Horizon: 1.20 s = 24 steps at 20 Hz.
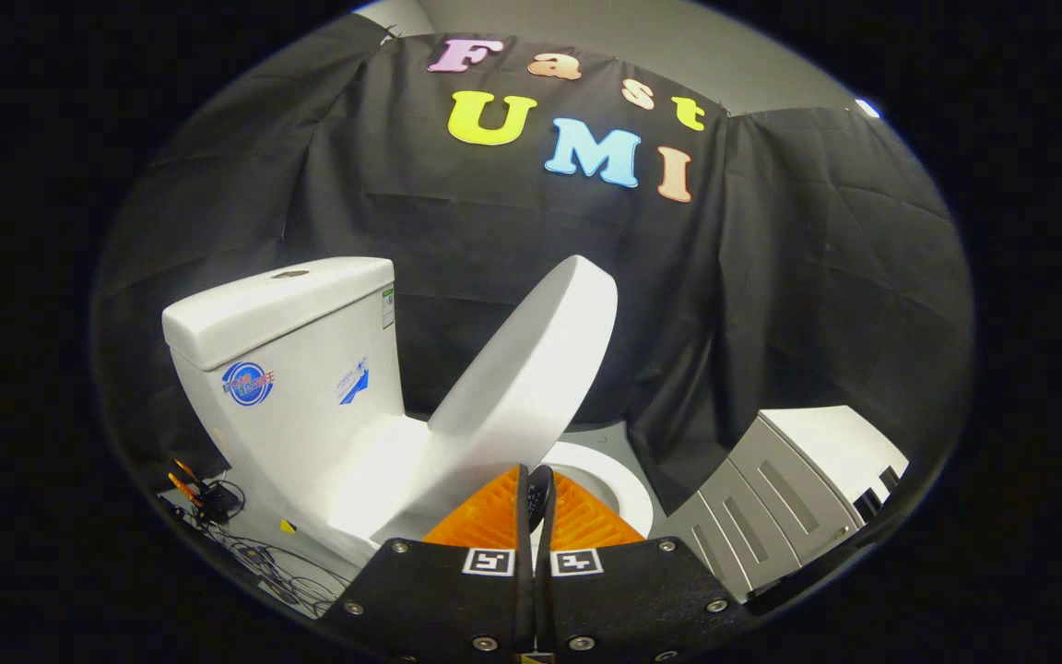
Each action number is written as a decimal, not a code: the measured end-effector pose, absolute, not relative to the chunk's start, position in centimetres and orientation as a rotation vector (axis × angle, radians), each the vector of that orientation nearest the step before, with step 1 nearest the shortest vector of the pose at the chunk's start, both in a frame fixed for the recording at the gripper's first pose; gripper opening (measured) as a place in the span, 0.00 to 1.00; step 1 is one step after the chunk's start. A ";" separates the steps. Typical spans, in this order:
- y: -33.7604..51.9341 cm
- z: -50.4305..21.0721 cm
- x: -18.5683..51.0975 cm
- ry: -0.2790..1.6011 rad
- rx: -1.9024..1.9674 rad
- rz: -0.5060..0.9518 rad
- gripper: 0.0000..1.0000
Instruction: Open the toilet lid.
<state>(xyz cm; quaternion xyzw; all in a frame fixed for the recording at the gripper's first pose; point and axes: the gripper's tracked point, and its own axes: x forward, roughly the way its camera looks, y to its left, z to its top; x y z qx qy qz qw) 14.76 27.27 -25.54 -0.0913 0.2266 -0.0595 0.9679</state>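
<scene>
- Gripper [532, 493]: fingers nearly together w/ only a thin slot between; they seem pinched on the near edge of the toilet lid [531, 369], but the contact is hidden behind the fingers, so can't tell for sure whether both press on it.
- Lid is about halfway up, tilted, hinged at the base of the tank [282, 369], far edge well above the bowl [619, 480]. Not yet leaning on the tank, so task is partly done, I judge.
- Doing the step well: follow the hinge arc, up and back toward the tank, not a straight pull. Keep the wrist turning w/ the lid so the edge doesn't slip out of the fingers. Slow near the end; let go only once the lid rests past vertical, else it may drop back.
- Containers: bowl rim shows just beyond the fingers, under the lid; inside mostly hidden, contents unclear. Tank is closed, top cover on.
- Grey cabinet [771, 498] stands beside the bowl, drawers closed. Cables [254, 553] lie on the floor by the tank.
</scene>
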 end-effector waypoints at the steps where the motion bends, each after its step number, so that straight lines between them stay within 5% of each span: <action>1: 27.6 -25.2 14.8 0.453 -0.189 -0.119 0.00; 24: 36.9 -21.8 16.2 0.335 -0.324 0.034 0.00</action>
